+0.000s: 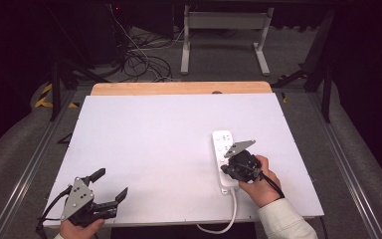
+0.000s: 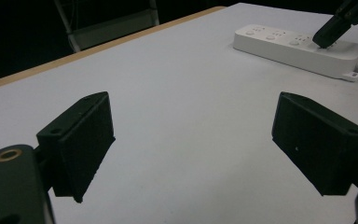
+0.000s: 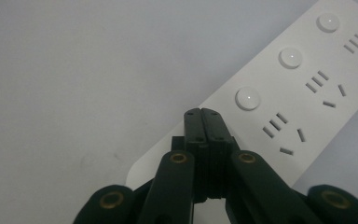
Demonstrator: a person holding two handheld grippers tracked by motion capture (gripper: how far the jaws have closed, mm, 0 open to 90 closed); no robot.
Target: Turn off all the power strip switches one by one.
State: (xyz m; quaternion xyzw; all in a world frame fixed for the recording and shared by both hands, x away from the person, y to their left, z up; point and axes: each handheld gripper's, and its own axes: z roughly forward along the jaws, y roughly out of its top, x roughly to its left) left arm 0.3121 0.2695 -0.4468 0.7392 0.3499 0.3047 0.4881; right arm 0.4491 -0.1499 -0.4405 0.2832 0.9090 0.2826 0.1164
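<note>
White table (image 1: 144, 149), cables on the dark floor behind, and a power strip (image 1: 222, 149) lies right of centre, long axis running away from the person, cord end nearest them. Right gripper (image 3: 201, 116), jaws pressed together and empty, sits on the strip's near end, apparently pressing a switch; the next move likely needs a straight downward push. Left gripper (image 1: 110, 186) waits wide apart at the near-left corner.
</note>
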